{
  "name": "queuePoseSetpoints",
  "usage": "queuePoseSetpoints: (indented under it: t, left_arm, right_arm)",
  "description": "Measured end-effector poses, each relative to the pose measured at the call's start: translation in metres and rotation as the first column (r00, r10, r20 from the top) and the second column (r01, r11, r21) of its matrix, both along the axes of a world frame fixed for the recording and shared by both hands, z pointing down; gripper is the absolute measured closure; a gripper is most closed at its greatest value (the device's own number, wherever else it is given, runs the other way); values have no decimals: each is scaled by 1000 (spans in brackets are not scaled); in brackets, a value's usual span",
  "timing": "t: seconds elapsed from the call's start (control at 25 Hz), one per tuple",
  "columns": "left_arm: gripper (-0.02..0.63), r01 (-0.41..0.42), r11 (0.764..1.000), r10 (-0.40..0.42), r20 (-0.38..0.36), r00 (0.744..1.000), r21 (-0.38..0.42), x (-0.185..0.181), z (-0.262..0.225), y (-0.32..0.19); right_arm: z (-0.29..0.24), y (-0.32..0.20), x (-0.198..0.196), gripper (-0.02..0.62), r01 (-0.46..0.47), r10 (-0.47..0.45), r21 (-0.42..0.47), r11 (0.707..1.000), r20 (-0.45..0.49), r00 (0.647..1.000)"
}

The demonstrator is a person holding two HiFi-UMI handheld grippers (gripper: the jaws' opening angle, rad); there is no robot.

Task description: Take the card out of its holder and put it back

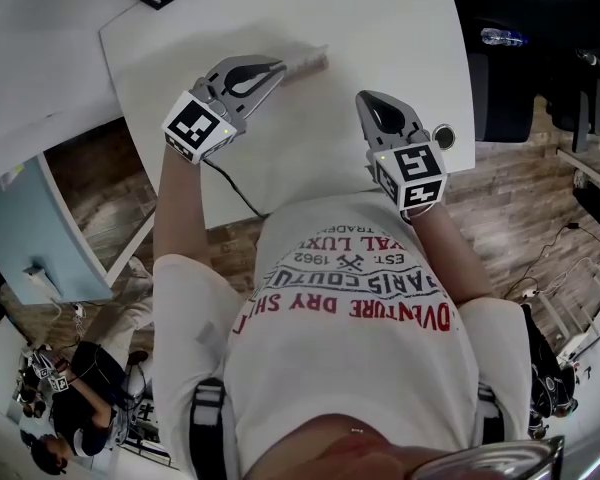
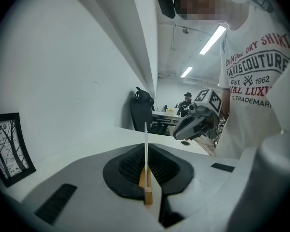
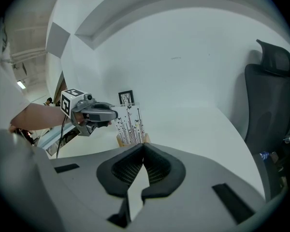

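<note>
Left gripper [image 2: 146,153]: jaws nearly closed, pinching the card [image 2: 145,133], which stood upright between them, its foot in the wooden holder [image 2: 147,191]. Right gripper [image 3: 144,148]: jaws shut, empty, the card beyond its tips. Card was seated, so the lift-out was either pending or already reversed.

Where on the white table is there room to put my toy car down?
The far right stretch of the table, beyond the right gripper, is bare, and so is the middle between both grippers. It is crowded where the left gripper pinches the card in its holder.
</note>
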State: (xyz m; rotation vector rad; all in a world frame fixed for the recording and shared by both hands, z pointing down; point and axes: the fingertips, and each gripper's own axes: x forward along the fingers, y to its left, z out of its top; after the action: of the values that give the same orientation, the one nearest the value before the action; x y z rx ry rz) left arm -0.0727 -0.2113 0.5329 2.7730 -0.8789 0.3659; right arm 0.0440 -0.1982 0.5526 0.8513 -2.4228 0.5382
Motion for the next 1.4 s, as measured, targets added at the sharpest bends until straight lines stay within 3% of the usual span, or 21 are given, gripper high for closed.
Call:
queuePoseSetpoints:
  t: [0.16, 0.48, 0.84, 0.88, 0.96, 1.04, 1.16, 1.32, 1.4]
  left_arm:
    - [569, -30, 999, 31, 44, 999, -31, 0, 13, -2]
    - [569, -36, 999, 38, 45, 998, -40, -1, 21, -1]
    - [566, 21, 999, -20, 41, 999, -41, -2, 19, -7]
    - [540, 23, 999, -22, 27, 999, -35, -1, 16, -7]
    - [429, 38, 999, -38, -12, 999, -18, 0, 7, -7]
    - [396, 85, 996, -85, -30, 996, 10, -2, -3, -6]
    - [394, 222, 972, -219, -51, 974, 80, -14, -22, -9]
    - [407, 364, 919, -356, -77, 931, 152, -28, -47, -3]
    - [447, 442, 881, -432, -96, 897, 170, -34, -58, 6]
  right_arm:
    - [4, 0, 2, 574, -5, 5, -4, 1000, -8, 1000]
    - [11, -3, 5, 574, -16, 16, -14, 1000, -22, 1000]
    - [7, -6, 1, 574, -7, 7, -10, 1000, -10, 1000]
    - [6, -7, 0, 574, -7, 7, -6, 1000, -8, 1000]
    - [3, -8, -2, 574, -5, 5, 1, 1000, -3, 1000]
    - [-1, -5, -1, 574, 0, 0, 7, 1000, 3, 1000]
    - [-9, -3, -1, 574, 10, -10, 17, 1000, 16, 1000]
    - [-18, -6, -5, 575, 22, -24, 42, 999, 37, 999]
    - [-24, -6, -8, 574, 27, -30, 57, 998, 52, 998]
